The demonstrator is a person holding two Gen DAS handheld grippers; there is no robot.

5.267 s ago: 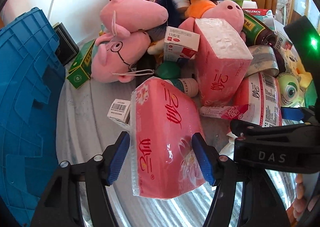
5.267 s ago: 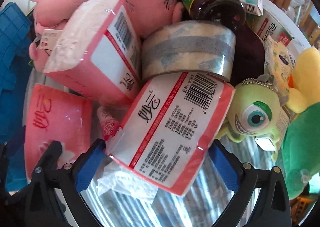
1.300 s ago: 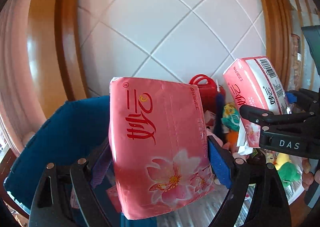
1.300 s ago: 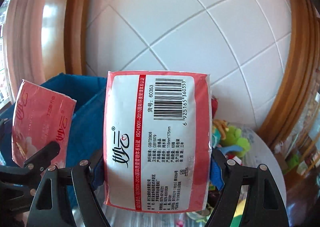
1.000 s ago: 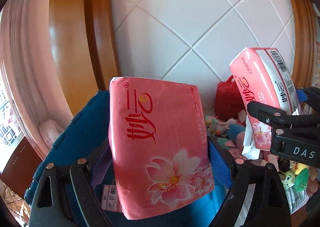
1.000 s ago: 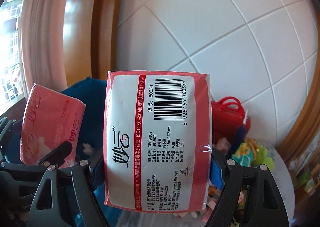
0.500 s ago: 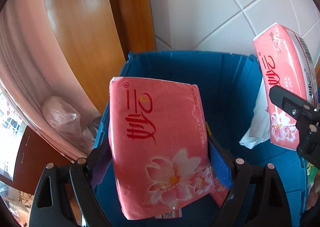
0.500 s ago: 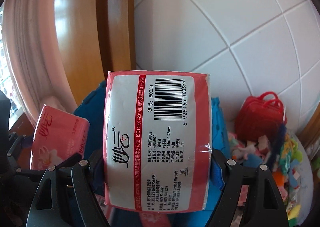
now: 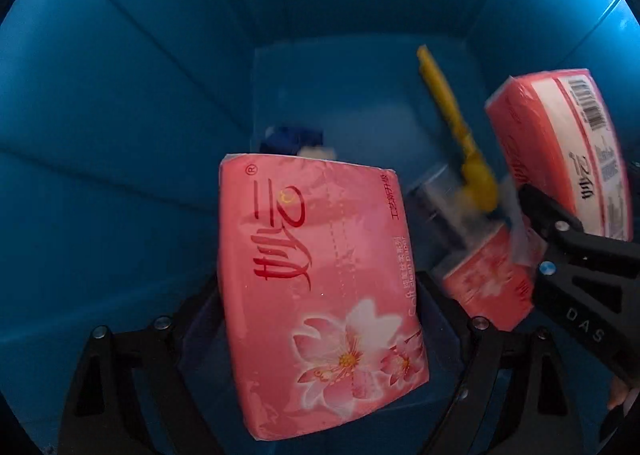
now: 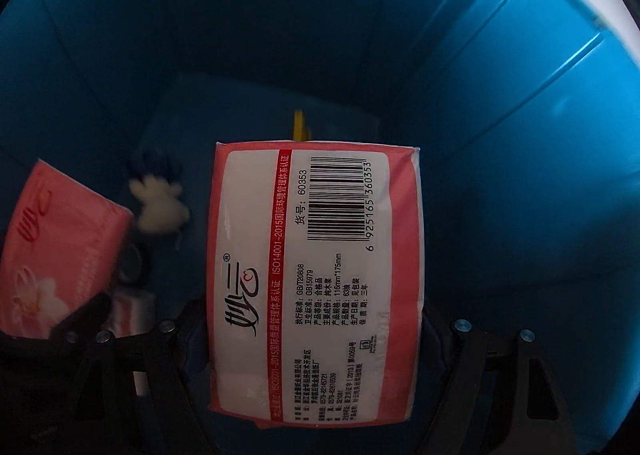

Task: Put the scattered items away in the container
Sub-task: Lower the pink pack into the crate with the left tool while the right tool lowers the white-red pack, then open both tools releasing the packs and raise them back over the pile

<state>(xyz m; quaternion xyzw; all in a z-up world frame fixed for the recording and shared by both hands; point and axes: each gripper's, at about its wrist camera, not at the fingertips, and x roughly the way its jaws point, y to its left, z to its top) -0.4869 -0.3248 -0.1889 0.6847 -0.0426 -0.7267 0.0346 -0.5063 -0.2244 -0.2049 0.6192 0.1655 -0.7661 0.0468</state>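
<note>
The left gripper (image 9: 320,295) is closed on a pink tissue pack (image 9: 320,287), its two black fingers pressing the pack's side edges so the pack stands up between them, flower print facing the camera. The right gripper (image 10: 316,319) is likewise clamped on a second tissue pack (image 10: 316,279), held upright between its fingers with the white barcode label toward the camera.

Both packs are down inside the blue bin (image 9: 120,115), with its walls all around them. From the left wrist view, the right gripper and its pack come in from the right edge, near the left-held pack but apart from it. From the right wrist view, the left-held pack shows at the lower left.

On the bin's floor beyond the packs lie a yellow stick-shaped thing (image 9: 456,127), a third pink pack (image 9: 492,279) low between the two grippers, and a small blue-and-white soft toy (image 10: 160,203). Whether either held pack touches the floor cannot be told.
</note>
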